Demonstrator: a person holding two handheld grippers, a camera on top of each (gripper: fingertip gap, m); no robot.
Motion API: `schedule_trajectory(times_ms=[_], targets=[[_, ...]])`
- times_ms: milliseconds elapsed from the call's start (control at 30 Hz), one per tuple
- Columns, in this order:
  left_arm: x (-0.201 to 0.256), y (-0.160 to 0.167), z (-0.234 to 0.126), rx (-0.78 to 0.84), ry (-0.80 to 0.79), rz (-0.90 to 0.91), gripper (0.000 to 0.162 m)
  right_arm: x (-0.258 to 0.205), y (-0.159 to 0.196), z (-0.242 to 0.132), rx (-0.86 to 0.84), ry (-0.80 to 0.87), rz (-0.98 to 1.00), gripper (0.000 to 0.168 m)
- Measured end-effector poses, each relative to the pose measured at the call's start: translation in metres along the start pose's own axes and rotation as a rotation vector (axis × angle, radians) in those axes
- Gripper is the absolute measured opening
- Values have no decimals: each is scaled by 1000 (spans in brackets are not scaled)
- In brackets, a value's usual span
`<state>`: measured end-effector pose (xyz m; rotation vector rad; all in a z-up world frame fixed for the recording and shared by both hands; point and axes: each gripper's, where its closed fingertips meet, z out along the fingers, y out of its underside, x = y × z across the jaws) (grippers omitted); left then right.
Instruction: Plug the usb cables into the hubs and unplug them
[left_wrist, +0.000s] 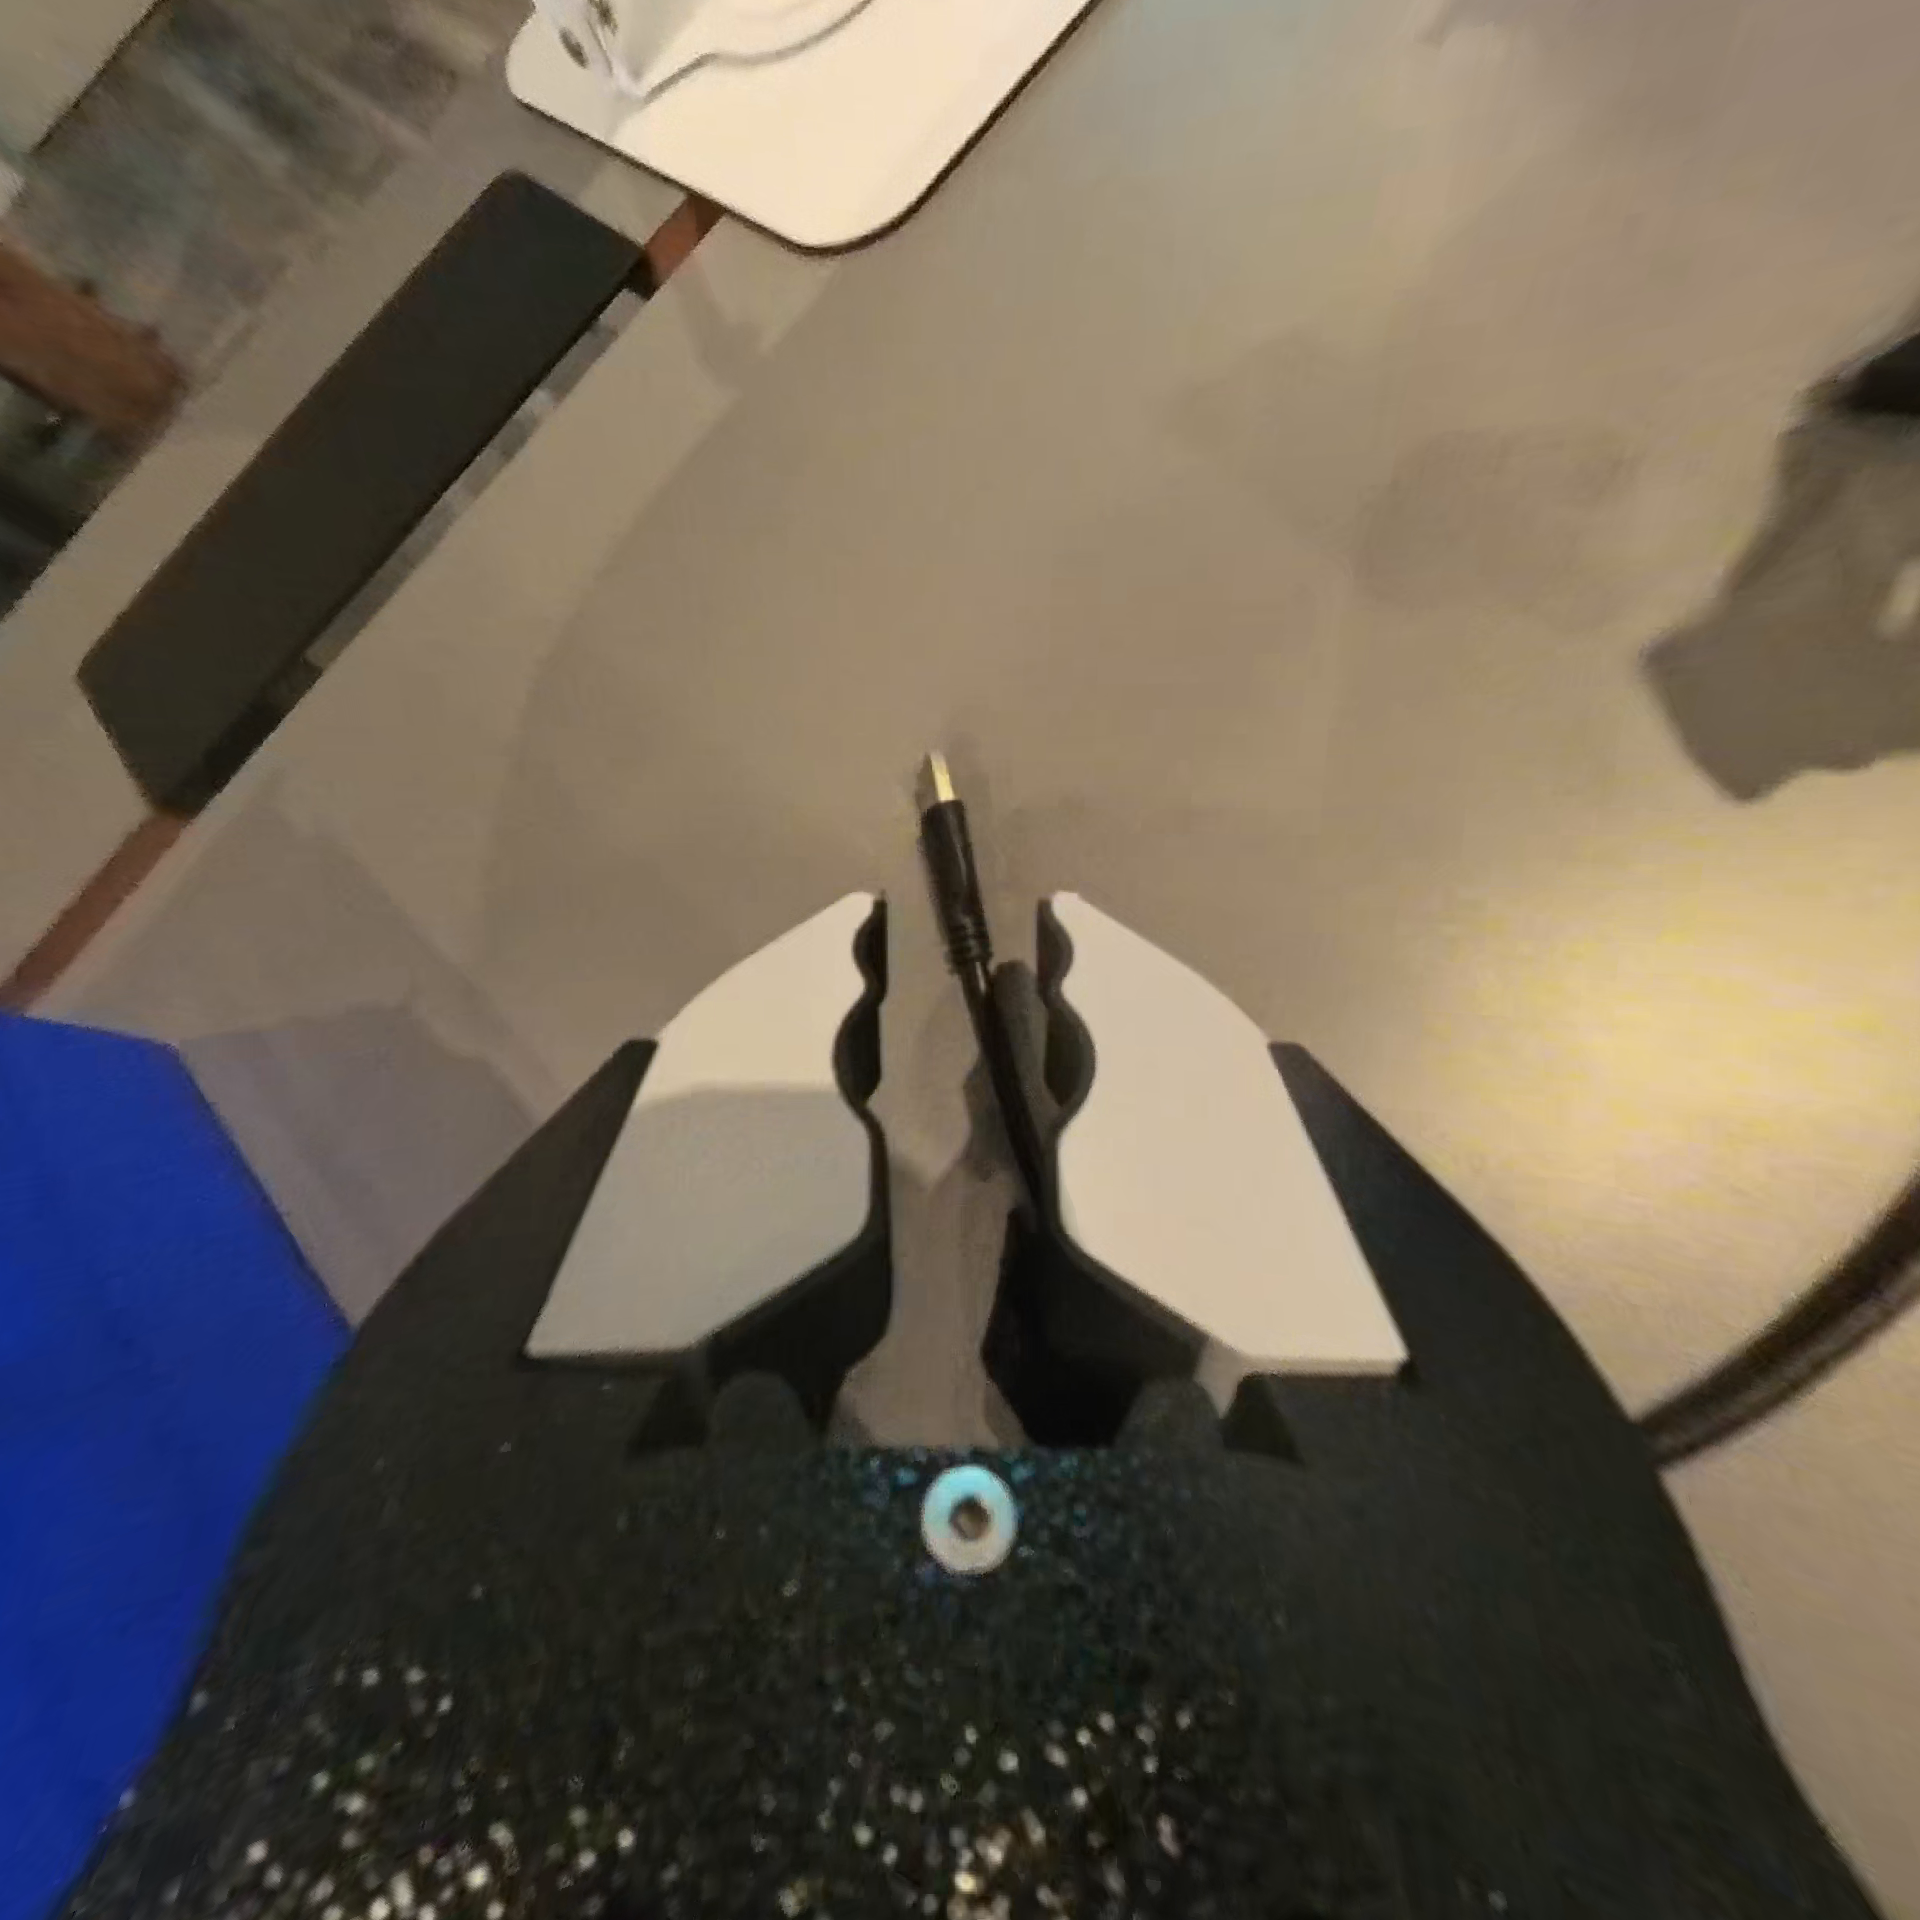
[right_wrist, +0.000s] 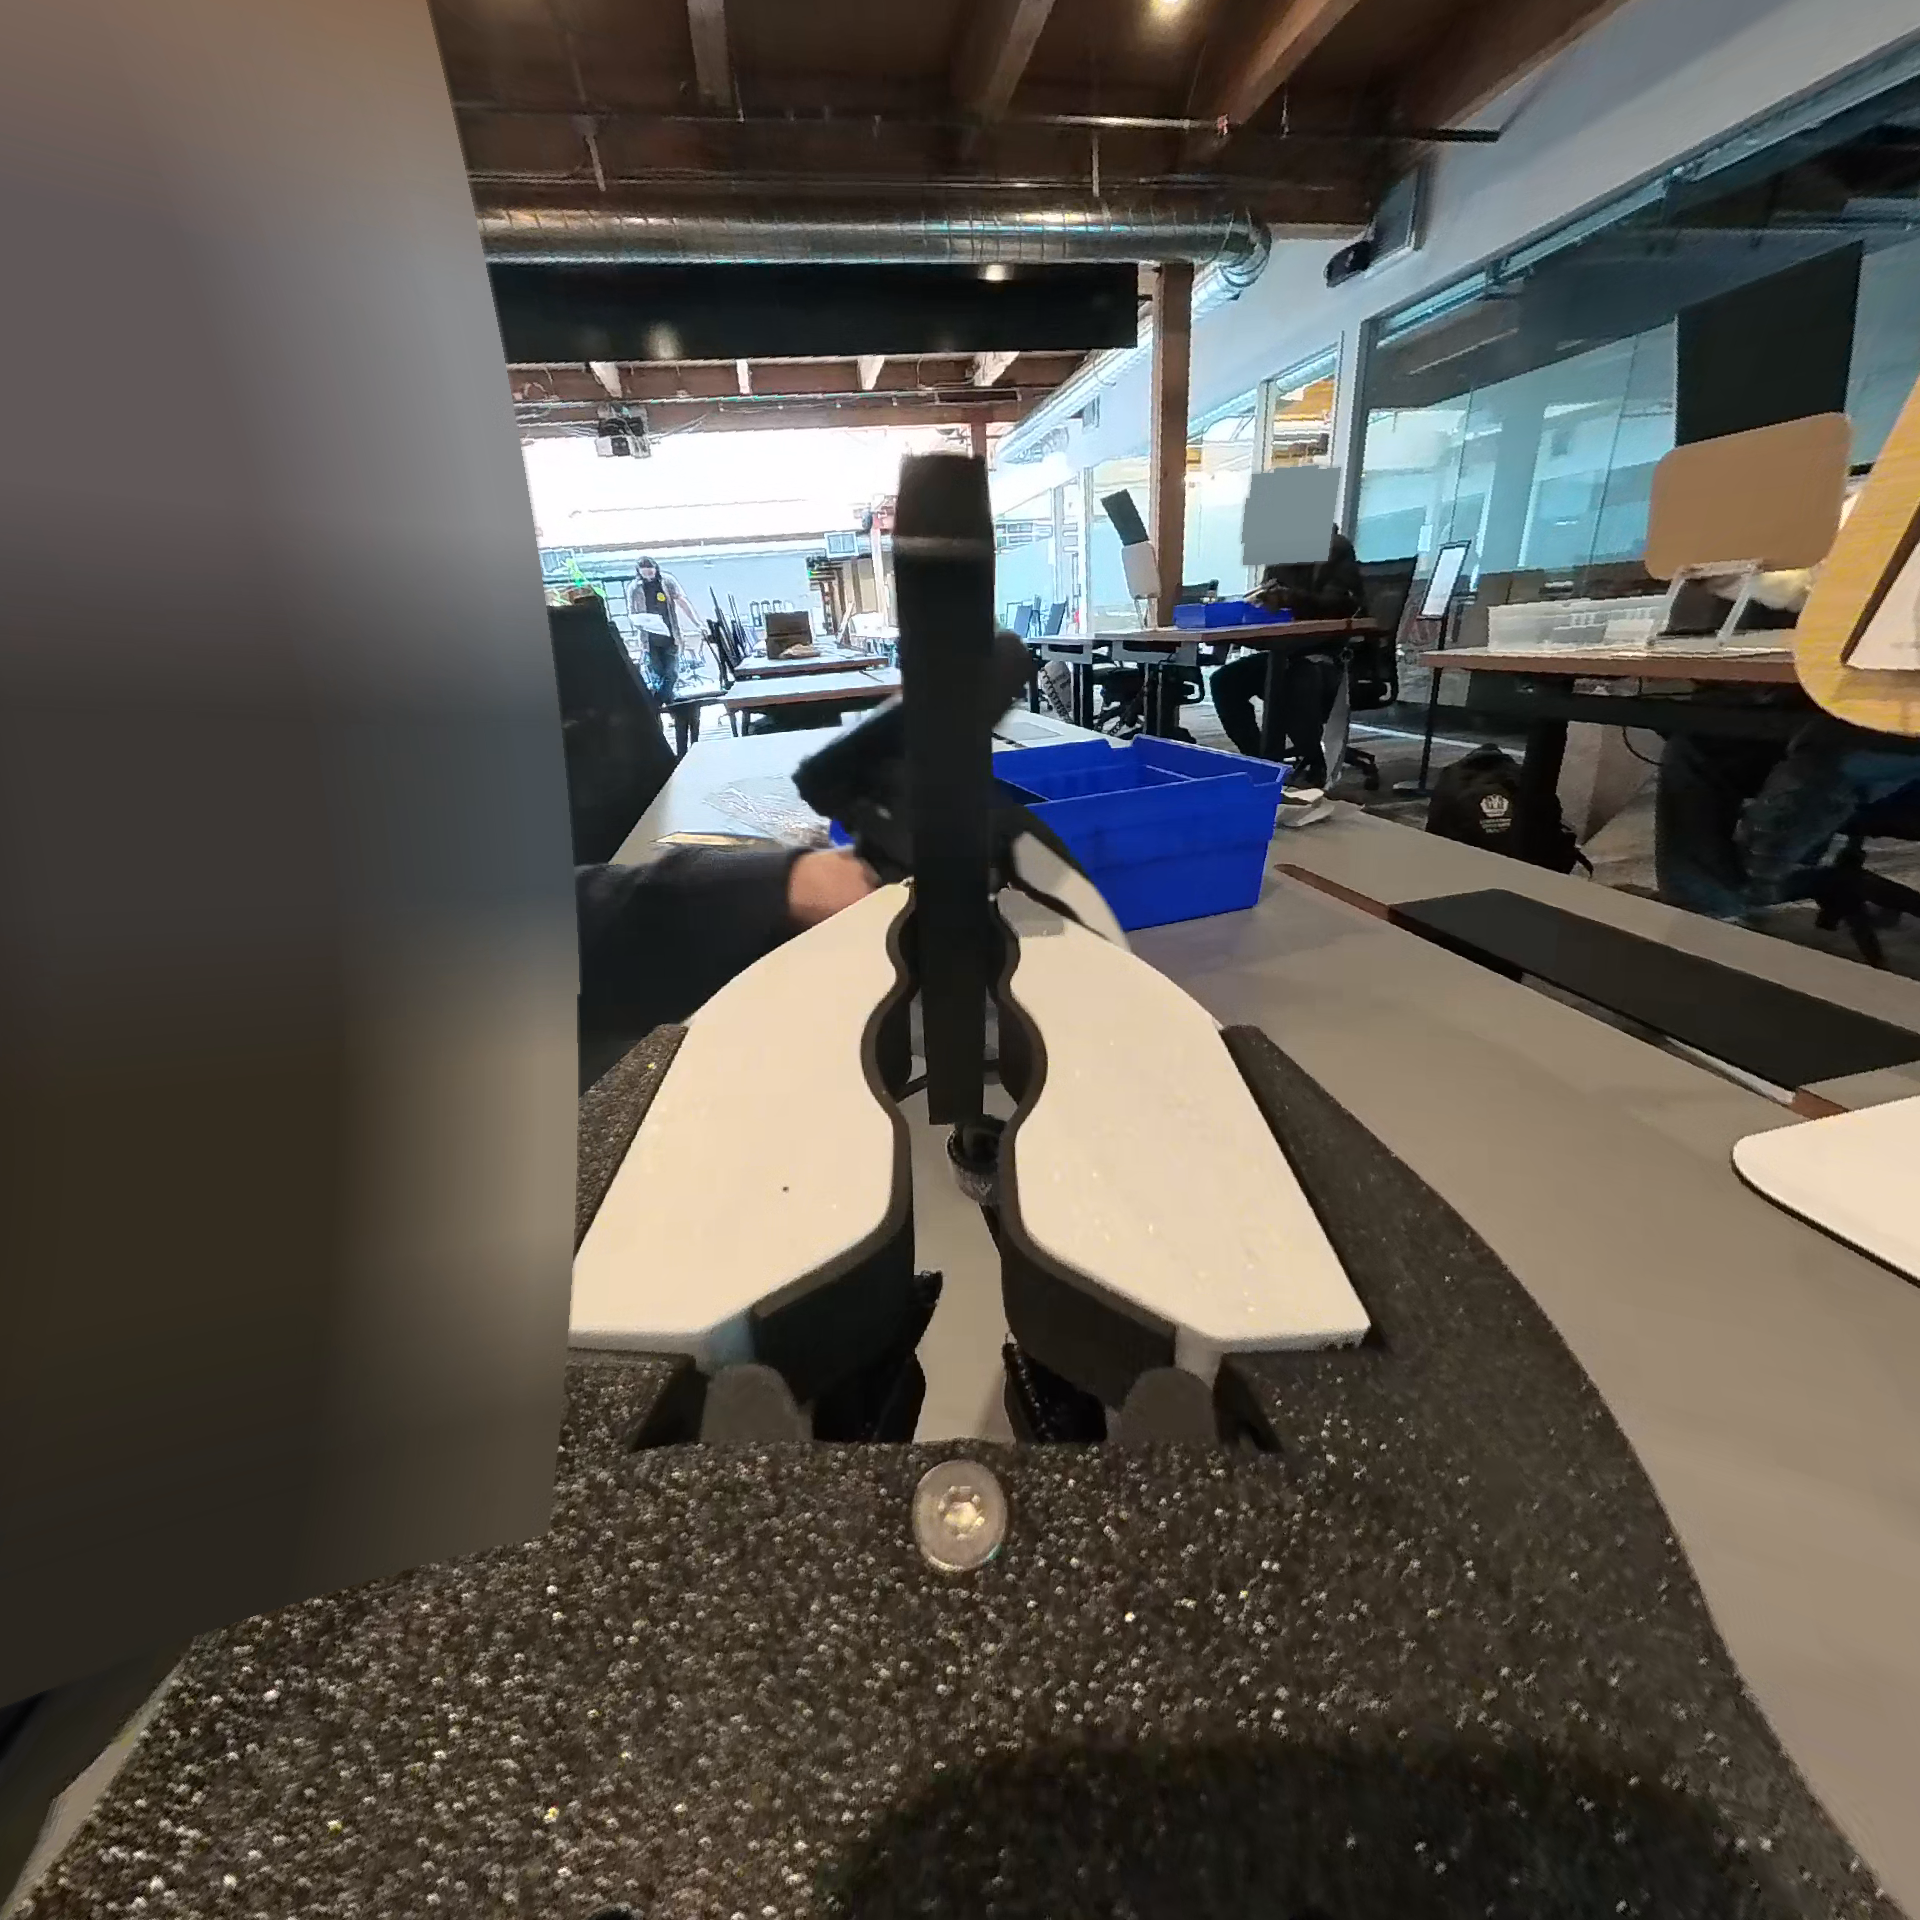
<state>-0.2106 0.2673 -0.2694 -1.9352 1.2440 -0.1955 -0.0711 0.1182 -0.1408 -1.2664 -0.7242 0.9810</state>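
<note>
Left gripper (left_wrist: 961, 914): fingers spread, black usb cable (left_wrist: 951, 878) lying between them against the right-hand pad, metal plug pointing forward over the grey tabletop (left_wrist: 1195, 520). Right gripper (right_wrist: 951, 935): pinching a black hub (right_wrist: 940, 748), held upright on edge. Beyond: blue bin (right_wrist: 1153, 821), black strip (left_wrist: 343, 488), white board (left_wrist: 821, 114).

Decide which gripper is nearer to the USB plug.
Left. The left gripper has the USB plug between its fingers; the right gripper, holding the hub, shows no plug.
</note>
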Motion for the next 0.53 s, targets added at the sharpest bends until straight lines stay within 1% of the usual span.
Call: schedule_trajectory(times_ms=[133, 333, 433, 467, 533], targets=[[5, 3, 18, -82, 24, 0, 29, 1, 0, 0, 4, -1, 9, 11], [-6, 10, 34, -179, -33, 29, 28, 0, 1, 1, -2, -5, 9, 11], [-9, 13, 38, -203, -64, 73, 20, 1, 2, 1, -3, 0, 16, 11], [-11, 15, 39, -219, -81, 101, 11, 1, 2, 1, -2, -1, 19, 11], [-12, 14, 39, -220, -94, 158, 10, 1, 3, 1, 2, -5, 24, 11]])
